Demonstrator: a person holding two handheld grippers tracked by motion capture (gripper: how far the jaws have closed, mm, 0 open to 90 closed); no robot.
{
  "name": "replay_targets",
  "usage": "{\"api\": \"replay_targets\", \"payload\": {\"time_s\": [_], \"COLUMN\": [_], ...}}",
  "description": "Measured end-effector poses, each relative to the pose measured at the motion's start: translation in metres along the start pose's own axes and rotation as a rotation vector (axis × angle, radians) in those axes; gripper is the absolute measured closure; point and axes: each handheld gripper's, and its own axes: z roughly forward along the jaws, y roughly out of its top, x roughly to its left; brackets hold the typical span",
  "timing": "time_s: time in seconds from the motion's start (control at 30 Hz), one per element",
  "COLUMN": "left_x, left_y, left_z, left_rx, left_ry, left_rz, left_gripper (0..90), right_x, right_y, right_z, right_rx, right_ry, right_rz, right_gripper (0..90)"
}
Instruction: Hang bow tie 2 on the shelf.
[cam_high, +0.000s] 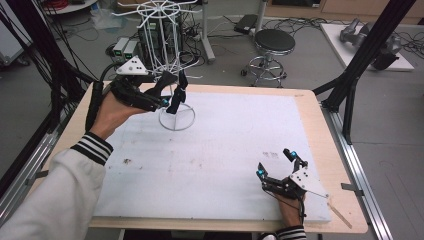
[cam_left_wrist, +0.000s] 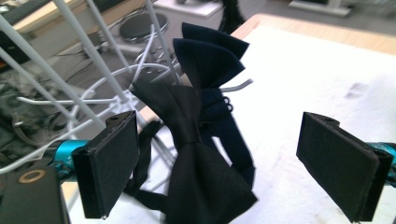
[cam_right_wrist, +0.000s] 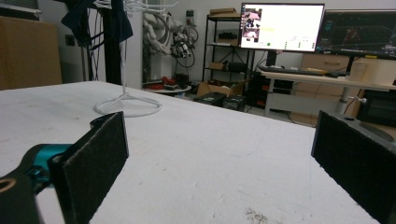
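Note:
A white wire rack (cam_high: 160, 30) stands on its ring base at the far left of the white mat (cam_high: 225, 150). From one of its hooks hang a black bow tie (cam_left_wrist: 196, 177) and, behind it, a navy bow tie (cam_left_wrist: 210, 60). My left gripper (cam_high: 167, 92) is raised at the rack with its jaws wide apart. In the left gripper view, the left gripper (cam_left_wrist: 219, 140) has the black tie hanging between the pads (cam_left_wrist: 112, 158), and neither pad touches it. My right gripper (cam_high: 276, 164) rests open on the mat at the front right, and nothing lies between its jaws (cam_right_wrist: 219, 140).
The rack's ring base (cam_right_wrist: 127, 106) sits far across the mat from the right gripper. A black stool (cam_high: 274, 42) and cables lie on the floor beyond the table. A black frame post (cam_high: 360, 70) rises at the table's right edge.

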Motion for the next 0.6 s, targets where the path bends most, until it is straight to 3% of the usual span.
{"api": "replay_targets", "payload": {"time_s": [0.33,0.6], "left_x": [-0.002,0.003], "left_y": [-0.001,-0.013], "left_z": [-0.008,-0.044], "left_rx": [-0.042,-0.152], "left_ry": [0.002,0.009], "left_rz": [0.006,0.0], "left_gripper": [13.7,13.7], "right_x": [0.0,0.0], "right_y": [0.0,0.0], "right_z": [0.0,0.0], "right_rx": [-0.002,-0.003], "right_ry": [0.0,0.0], "right_rz": [0.0,0.009], "right_gripper": [3.1,3.2]}}
